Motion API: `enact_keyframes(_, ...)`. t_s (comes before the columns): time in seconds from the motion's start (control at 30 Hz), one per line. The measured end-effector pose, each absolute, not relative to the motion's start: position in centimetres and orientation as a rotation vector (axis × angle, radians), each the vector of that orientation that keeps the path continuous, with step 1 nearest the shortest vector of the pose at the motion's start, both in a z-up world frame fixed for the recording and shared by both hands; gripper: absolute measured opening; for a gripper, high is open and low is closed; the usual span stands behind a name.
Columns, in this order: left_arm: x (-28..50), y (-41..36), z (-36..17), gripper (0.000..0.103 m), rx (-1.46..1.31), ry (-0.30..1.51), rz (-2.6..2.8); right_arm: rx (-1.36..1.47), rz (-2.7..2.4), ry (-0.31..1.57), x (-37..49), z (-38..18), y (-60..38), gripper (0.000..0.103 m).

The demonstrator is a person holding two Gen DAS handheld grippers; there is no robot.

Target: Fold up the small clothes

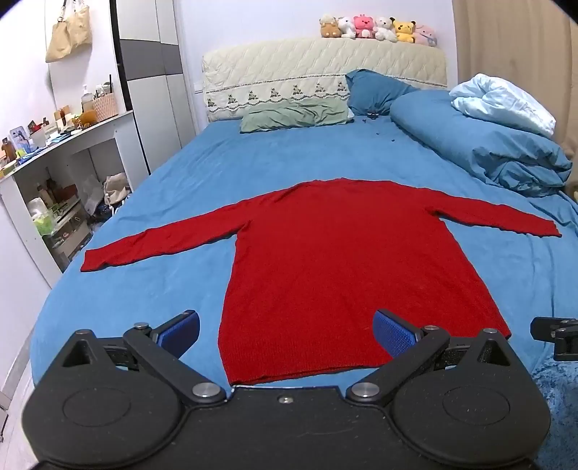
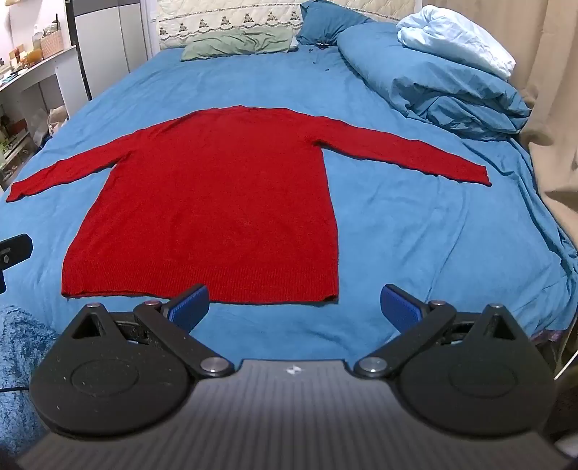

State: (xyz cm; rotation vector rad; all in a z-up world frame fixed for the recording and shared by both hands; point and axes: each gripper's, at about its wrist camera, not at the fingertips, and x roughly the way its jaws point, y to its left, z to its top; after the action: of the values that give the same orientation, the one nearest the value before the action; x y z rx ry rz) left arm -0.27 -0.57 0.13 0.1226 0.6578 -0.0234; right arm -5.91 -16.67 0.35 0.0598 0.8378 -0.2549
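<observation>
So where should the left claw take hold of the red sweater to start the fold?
Probably the left cuff: the red sweater lies flat, sleeves spread, so that thin free end lifts easily. Come from the outer left side, the open left claw pinching across the cuff to carry it inward.

far ahead: green pillow [image 1: 294, 115] against quilted headboard [image 1: 325, 68], plush toys [image 1: 377, 30] on top. ahead right: bundled blue duvet [image 1: 480, 144]. left: cluttered shelf [image 1: 61, 133].

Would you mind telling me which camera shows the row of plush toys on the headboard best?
The left wrist view: all the plush toys sit in frame atop the headboard. The right wrist view is cut off just above the headboard's embroidered trim, so no toys appear there.
</observation>
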Motion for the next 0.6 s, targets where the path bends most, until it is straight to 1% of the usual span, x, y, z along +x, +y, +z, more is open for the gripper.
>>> enact_keyframes(0.6,-0.34,-0.83,0.20,0.103,0.116,0.658,-0.017,0.059,-0.253,0.844,-5.80,0.22,-16.78,0.103)
